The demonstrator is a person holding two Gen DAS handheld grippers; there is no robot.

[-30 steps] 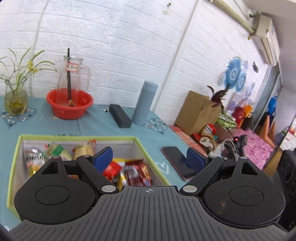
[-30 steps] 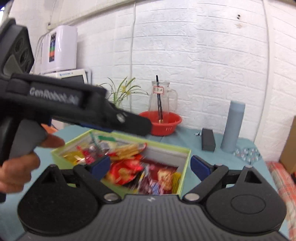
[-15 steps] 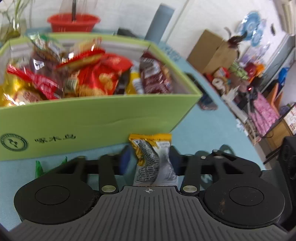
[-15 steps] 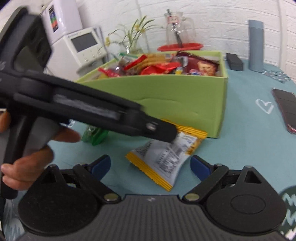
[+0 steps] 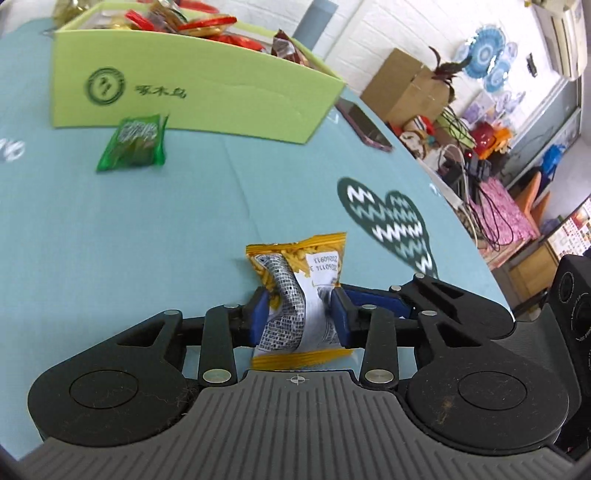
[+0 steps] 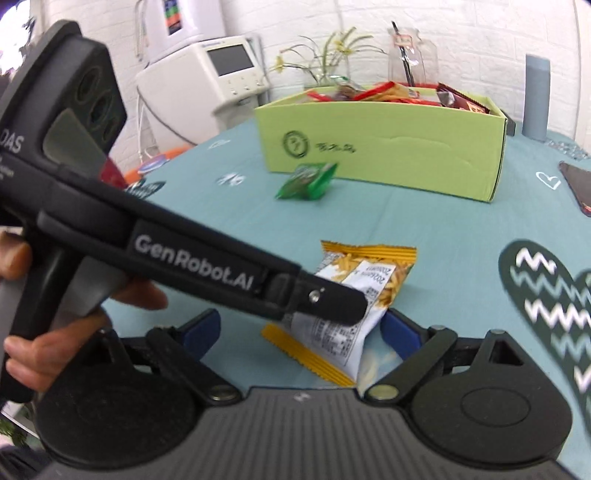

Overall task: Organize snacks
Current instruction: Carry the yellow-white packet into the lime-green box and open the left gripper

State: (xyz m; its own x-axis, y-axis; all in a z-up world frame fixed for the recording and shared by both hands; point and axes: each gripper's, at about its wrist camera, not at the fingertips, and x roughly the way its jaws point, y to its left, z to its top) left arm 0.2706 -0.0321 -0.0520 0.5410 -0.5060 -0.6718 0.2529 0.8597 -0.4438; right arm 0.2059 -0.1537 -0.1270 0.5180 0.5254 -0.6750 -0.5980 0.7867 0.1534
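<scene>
Yellow packet [image 5: 295, 291] being clamped by left hand-held gripper [image 5: 298, 314], right hand-held gripper [image 6: 301, 332] gaping idle; gripping gently, lifting clear toward box [image 5: 207, 96].

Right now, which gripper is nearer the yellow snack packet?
Left. The left gripper is shut on the yellow snack packet; the right gripper is open behind it, not touching.

A white brick wall [image 6: 461, 33] backs the teal-clothed table [image 5: 147, 229]; cardboard box [image 5: 406, 88] beyond.
</scene>
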